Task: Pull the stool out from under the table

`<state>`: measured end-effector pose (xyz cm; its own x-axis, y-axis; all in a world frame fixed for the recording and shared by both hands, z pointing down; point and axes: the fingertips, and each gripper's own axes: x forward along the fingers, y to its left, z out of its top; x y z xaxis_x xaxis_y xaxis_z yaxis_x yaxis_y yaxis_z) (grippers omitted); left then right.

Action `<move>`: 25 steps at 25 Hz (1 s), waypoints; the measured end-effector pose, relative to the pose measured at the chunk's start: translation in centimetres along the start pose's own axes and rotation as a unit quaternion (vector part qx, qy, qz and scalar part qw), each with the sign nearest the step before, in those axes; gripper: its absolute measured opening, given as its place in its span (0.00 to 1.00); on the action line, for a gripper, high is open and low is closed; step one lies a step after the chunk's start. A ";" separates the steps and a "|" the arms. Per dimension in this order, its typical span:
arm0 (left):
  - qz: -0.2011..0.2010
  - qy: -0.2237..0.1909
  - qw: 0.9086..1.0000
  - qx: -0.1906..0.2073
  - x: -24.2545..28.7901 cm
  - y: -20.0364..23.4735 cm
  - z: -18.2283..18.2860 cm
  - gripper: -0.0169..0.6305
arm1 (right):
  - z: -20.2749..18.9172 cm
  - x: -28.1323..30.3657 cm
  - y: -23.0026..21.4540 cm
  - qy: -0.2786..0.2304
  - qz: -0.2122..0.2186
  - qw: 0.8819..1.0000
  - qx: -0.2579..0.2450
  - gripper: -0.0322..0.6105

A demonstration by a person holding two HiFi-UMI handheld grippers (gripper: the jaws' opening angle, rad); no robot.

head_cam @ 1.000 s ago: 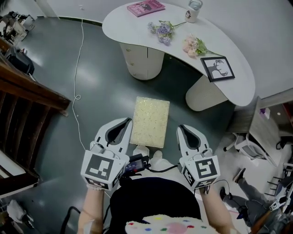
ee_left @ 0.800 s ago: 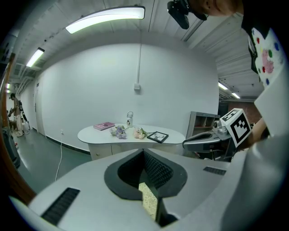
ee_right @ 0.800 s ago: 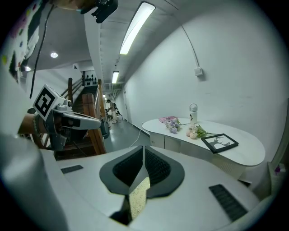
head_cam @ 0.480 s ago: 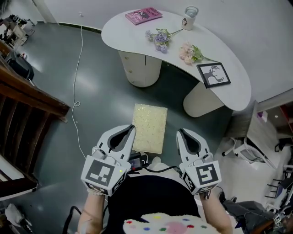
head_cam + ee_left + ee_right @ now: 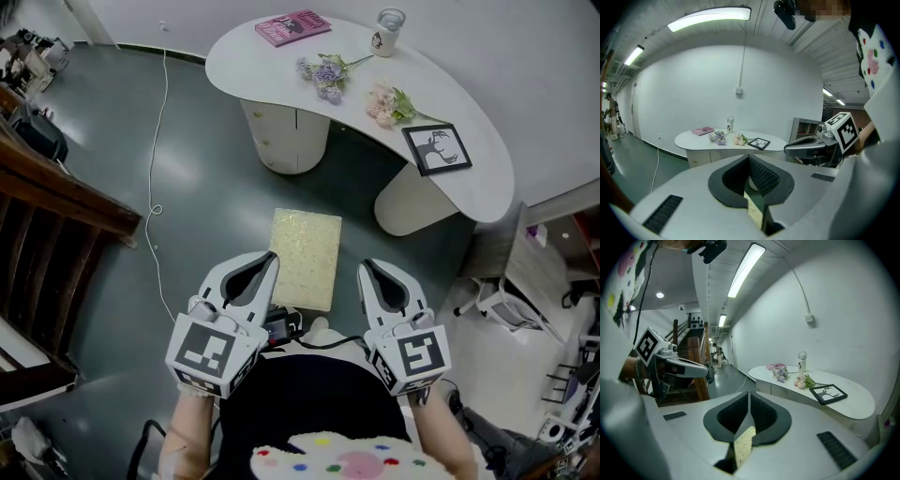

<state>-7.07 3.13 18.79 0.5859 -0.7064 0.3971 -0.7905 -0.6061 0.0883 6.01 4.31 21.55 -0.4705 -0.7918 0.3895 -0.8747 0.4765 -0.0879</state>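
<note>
The stool (image 5: 306,258), a low block with a cream textured top, stands on the dark floor in front of the white curved table (image 5: 272,61), clear of its edge. In the head view my left gripper (image 5: 270,261) is shut and empty beside the stool's near left corner. My right gripper (image 5: 364,269) is shut and empty a little to the right of the stool's near end. In the left gripper view the left gripper (image 5: 749,161) has its jaws closed with a sliver of the stool (image 5: 753,212) showing below. The right gripper view shows the right gripper (image 5: 748,397) likewise closed over the stool (image 5: 743,445).
On the table lie a pink book (image 5: 292,26), a white cup (image 5: 386,31), two flower bunches (image 5: 323,75) and a framed picture (image 5: 437,149). A wooden railing (image 5: 66,192) runs along the left, a white cable (image 5: 159,141) trails on the floor, and a chair base (image 5: 492,305) stands at the right.
The head view has shifted slightly, so the table and stool sit a little more to the left. Both grippers stay shut on either side of the stool's near end.
</note>
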 end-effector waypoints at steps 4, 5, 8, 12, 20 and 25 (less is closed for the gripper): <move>0.002 0.005 1.000 0.001 0.1 0.0 -0.4 0.05 | -0.2 0.2 0.1 0.001 0.003 1.000 -0.006 0.12; 0.002 0.006 1.000 0.001 0.1 0.0 -0.5 0.05 | -0.2 0.2 0.1 0.001 0.005 1.000 -0.008 0.12; 0.004 0.008 1.000 0.000 0.0 0.0 -0.7 0.05 | -0.2 0.3 0.3 0.004 0.006 1.000 -0.007 0.12; 0.008 0.011 1.000 -0.002 0.0 0.2 -1.0 0.05 | -0.3 0.5 0.6 0.007 0.012 1.000 -0.010 0.12; 0.011 0.016 1.000 -0.003 0.0 0.3 -1.2 0.05 | -0.4 0.5 0.6 0.012 0.011 1.000 -0.012 0.12; 0.011 0.017 1.000 -0.001 0.3 0.2 -1.2 0.05 | -0.6 0.6 0.5 0.013 0.016 1.000 -0.020 0.12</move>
<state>-7.30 3.23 20.07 0.5614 -0.7068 0.4305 -0.8040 -0.5891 0.0812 5.34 4.31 22.23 -0.4938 -0.7667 0.4102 -0.8541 0.5163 -0.0630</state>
